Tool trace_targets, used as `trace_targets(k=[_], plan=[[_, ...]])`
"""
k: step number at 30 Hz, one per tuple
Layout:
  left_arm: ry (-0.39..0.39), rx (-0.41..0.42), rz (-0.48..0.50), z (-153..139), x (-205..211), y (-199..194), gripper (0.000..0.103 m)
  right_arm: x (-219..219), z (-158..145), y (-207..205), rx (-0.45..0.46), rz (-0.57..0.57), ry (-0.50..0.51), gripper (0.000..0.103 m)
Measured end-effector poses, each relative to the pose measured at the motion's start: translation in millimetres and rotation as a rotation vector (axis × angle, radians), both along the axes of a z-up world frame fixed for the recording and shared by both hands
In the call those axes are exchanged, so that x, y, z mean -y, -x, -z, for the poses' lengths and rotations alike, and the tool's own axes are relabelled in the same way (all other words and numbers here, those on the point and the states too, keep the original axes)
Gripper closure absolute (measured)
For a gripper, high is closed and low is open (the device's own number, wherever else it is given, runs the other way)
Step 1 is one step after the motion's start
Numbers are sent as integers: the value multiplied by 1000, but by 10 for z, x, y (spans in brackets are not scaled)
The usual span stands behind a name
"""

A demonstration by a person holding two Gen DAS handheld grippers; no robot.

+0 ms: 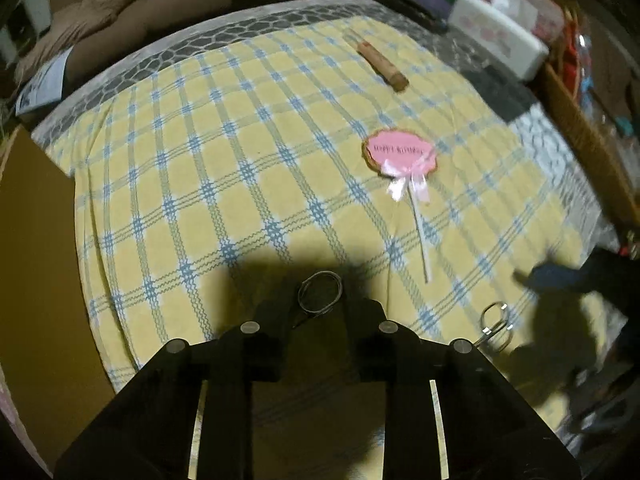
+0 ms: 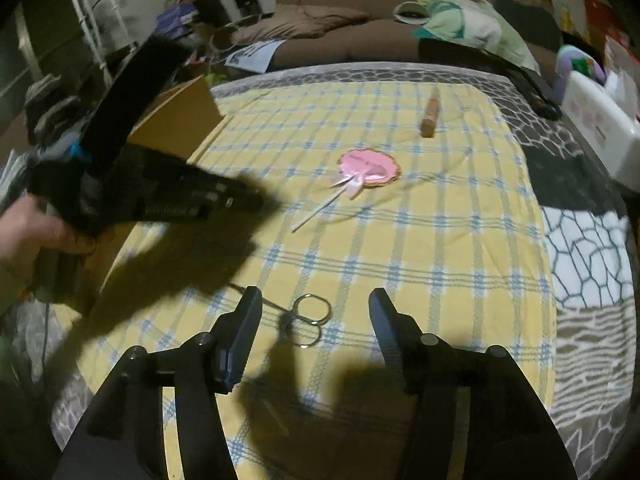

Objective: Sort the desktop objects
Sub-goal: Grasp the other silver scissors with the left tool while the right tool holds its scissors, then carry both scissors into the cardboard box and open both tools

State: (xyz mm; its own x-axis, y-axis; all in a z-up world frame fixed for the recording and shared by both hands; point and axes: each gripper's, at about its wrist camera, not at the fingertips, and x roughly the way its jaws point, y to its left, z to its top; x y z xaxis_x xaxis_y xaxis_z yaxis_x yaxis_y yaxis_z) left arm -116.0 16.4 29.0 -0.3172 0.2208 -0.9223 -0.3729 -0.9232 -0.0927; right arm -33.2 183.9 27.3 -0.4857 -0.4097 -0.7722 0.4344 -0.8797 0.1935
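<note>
On a yellow-and-blue plaid cloth (image 1: 240, 168) lie a pink "Happy Birthday" topper on a white stick (image 1: 400, 156) (image 2: 368, 168), a brown wooden cylinder (image 1: 384, 66) (image 2: 430, 114) and small metal scissors (image 1: 494, 326) (image 2: 306, 318). My left gripper (image 1: 318, 312) is open just above the cloth, and a thin wire ring (image 1: 320, 292) shows between its fingertips; whether it is held I cannot tell. In the right wrist view the left gripper (image 2: 240, 200) hovers at the left. My right gripper (image 2: 316, 312) is open, its fingers either side of the scissors.
A cardboard box (image 1: 32, 264) (image 2: 176, 120) stands at the cloth's left edge. A white container (image 1: 500, 36) (image 2: 600, 132) sits at the far right. A brown sofa with cushions (image 2: 360, 32) runs behind the table. Patterned grey cloth (image 2: 592, 272) lies to the right.
</note>
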Motion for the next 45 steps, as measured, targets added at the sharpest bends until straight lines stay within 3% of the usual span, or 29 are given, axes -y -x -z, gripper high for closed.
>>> trace_targets(k=[6, 16, 17, 18, 19, 28, 37, 45], plan=[[-123, 1, -52, -200, 192, 25, 82, 118, 58, -6, -10, -42, -41, 45], [-303, -6, -43, -645, 303, -236, 82, 321, 255, -59, -56, -128, -175, 39], [-321, -4, -45, -686, 328, -269, 82, 330, 258, -66, -63, -131, -183, 42], [-332, -3, -46, -709, 340, -291, 82, 328, 254, -63, -56, -132, -175, 53], [-344, -2, -46, -737, 349, -314, 82, 321, 241, -50, -43, -125, -170, 72], [-447, -16, -64, -1004, 614, -633, 82, 371, 137, -148, 10, -123, -127, 72], [-474, -68, -121, -1338, 1054, -809, 82, 418, -366, -215, -80, -69, -58, 72], [-415, -127, -217, -1636, 1838, -1076, 82, 1071, -896, -346, -175, -159, 9, 72]])
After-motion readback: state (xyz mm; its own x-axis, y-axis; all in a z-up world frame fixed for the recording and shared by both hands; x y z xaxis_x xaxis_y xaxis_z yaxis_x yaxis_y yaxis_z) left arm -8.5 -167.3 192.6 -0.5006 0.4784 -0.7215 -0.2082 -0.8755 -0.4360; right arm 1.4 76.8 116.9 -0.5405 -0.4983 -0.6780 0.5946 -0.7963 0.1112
